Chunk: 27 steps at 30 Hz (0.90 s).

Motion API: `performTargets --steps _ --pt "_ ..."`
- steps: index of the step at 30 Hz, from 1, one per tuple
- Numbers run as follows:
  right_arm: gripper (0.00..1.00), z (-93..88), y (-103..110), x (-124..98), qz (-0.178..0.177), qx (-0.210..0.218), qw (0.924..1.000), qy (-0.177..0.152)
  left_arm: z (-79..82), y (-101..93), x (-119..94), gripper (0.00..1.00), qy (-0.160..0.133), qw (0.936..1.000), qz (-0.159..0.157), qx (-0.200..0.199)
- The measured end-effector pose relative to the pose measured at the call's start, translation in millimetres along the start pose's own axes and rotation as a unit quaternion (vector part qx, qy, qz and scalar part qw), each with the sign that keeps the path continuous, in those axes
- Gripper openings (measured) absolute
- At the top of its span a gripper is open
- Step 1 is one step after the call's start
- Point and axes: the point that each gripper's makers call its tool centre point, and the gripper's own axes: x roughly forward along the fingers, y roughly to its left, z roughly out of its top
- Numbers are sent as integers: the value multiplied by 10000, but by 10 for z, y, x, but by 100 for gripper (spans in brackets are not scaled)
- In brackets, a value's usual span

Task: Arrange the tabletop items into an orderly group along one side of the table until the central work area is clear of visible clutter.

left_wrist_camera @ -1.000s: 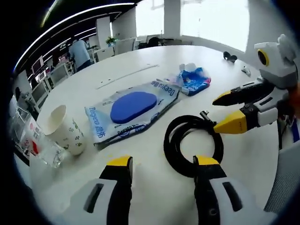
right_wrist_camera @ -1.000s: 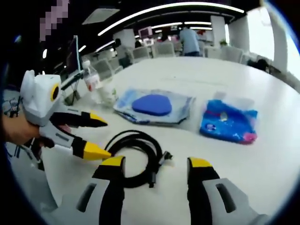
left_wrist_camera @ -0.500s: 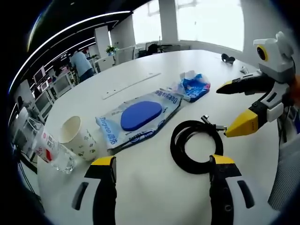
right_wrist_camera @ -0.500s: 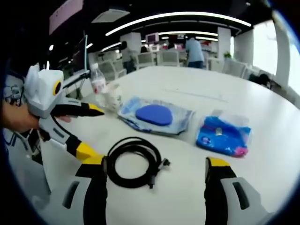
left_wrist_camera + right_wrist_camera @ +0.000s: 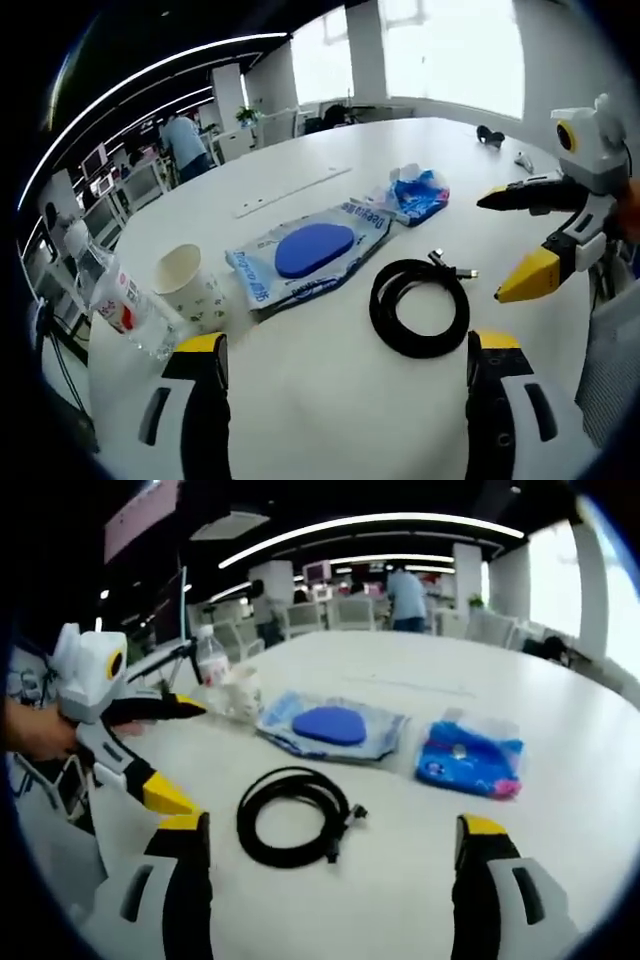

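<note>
On the white round table (image 5: 300, 400): five loose items, both grippers empty.
A paper cup (image 5: 190, 289) stood upright beside a lying plastic bottle (image 5: 120, 305); the cup's contents could not be made out. A clear bag held a blue pad (image 5: 312, 249); a blue snack packet (image 5: 418, 190) lay just beyond it. A coiled black cable (image 5: 420, 306) lay nearest. The left gripper (image 5: 150, 750) and right gripper (image 5: 535, 235) were both spread wide, gripping nothing, above the table either side of the cable.
</note>
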Motion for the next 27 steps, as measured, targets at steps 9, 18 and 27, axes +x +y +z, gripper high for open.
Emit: performTargets --steps 9,18,27 --pt "100 215 -113 -189 -139 303 9967 -741 -163 125 -142 99 -88 9995 113 269" --pt "99 215 -234 -235 -438 26 9957 -816 -151 266 -310 99 -584 9978 272 -175" --pt "99 67 -209 -279 -369 -536 9962 -584 -213 365 -439 99 -650 9955 667 -173"
